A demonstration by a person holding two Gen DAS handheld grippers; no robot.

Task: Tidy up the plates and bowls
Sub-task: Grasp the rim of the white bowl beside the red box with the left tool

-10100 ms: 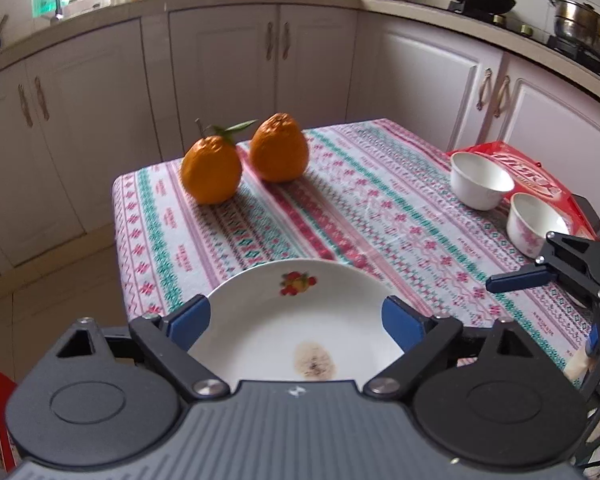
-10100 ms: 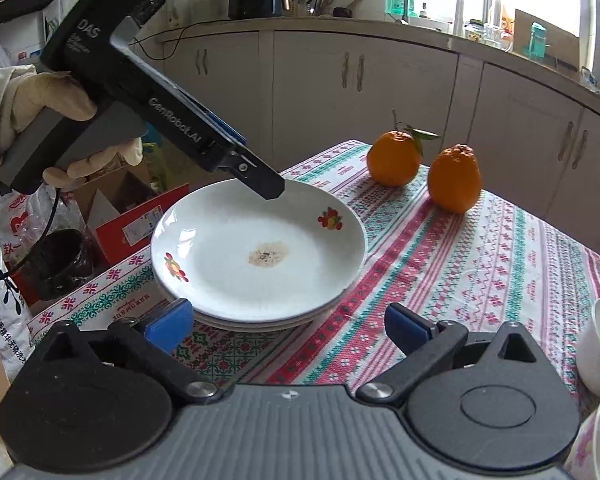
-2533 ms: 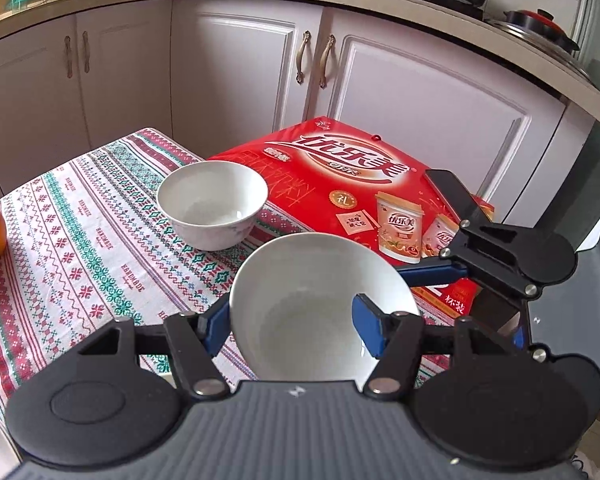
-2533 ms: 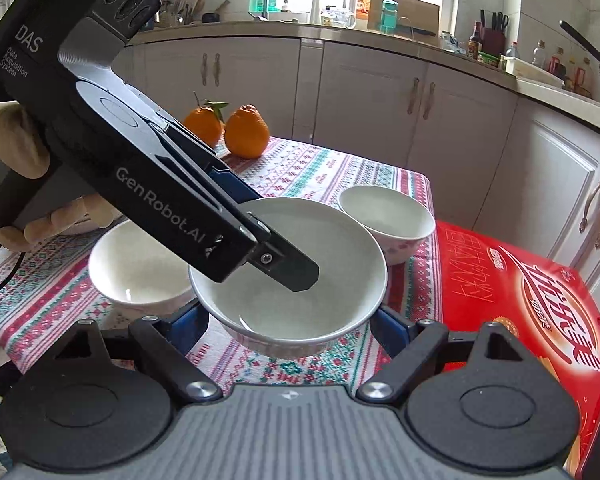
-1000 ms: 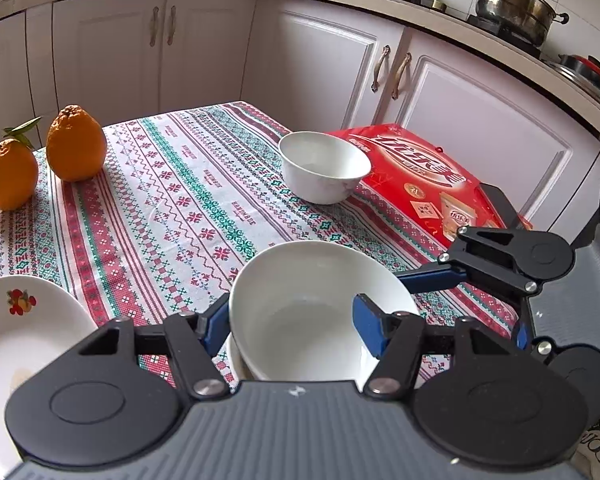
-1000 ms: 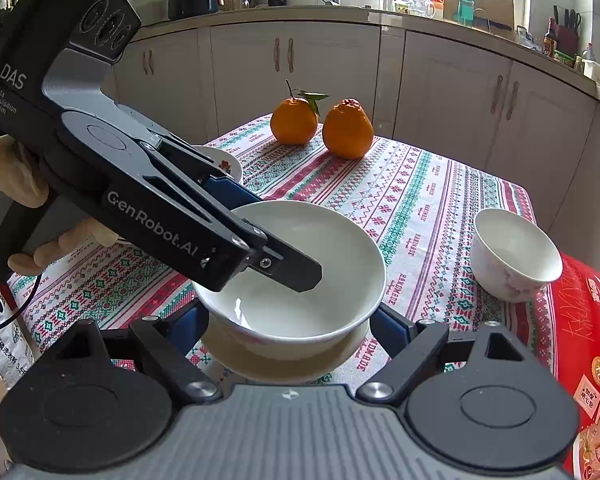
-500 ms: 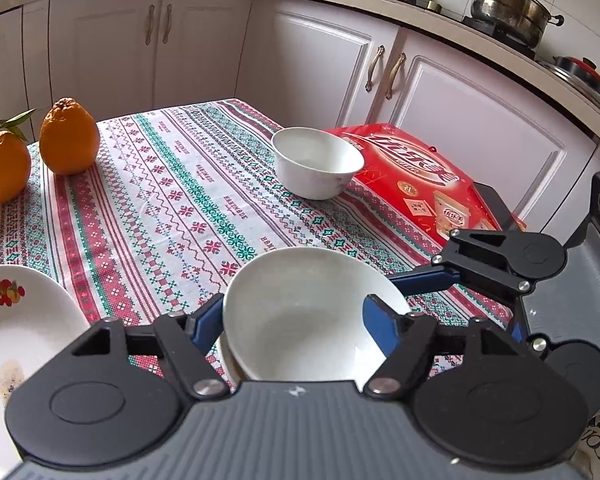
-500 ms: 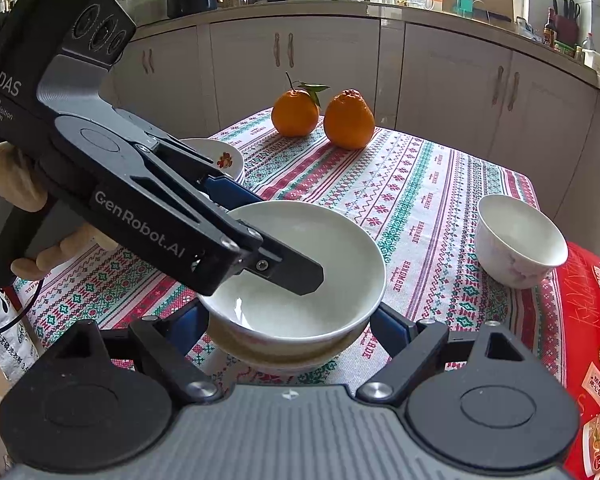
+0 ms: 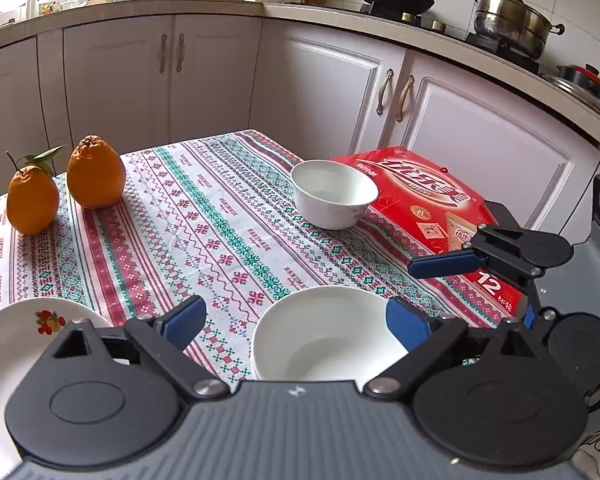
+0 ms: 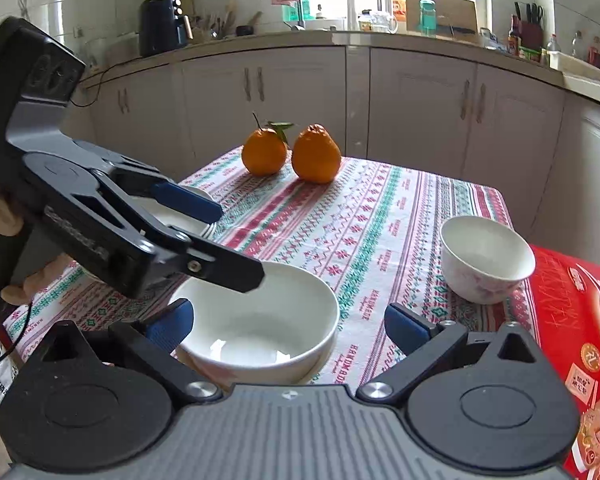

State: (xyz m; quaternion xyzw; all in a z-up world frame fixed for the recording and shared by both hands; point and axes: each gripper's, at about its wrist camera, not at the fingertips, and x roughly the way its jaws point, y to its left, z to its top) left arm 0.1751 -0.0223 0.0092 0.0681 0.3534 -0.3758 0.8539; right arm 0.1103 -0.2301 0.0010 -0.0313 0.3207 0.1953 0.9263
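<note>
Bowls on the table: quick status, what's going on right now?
Left gripper and right gripper both opening, pads clear of the stacked bowls. Last bowl sits apart by the red box. Nothing between them.

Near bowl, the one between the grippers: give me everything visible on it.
The near bowl is plain glossy white, ceramic-looking, upright and empty, nested on a second dish whose rim shows beneath it, on the patterned tablecloth. It sits between the pads of both the left hand-held gripper and right hand-held gripper, whose jaws are opening; neither presses it.
</note>
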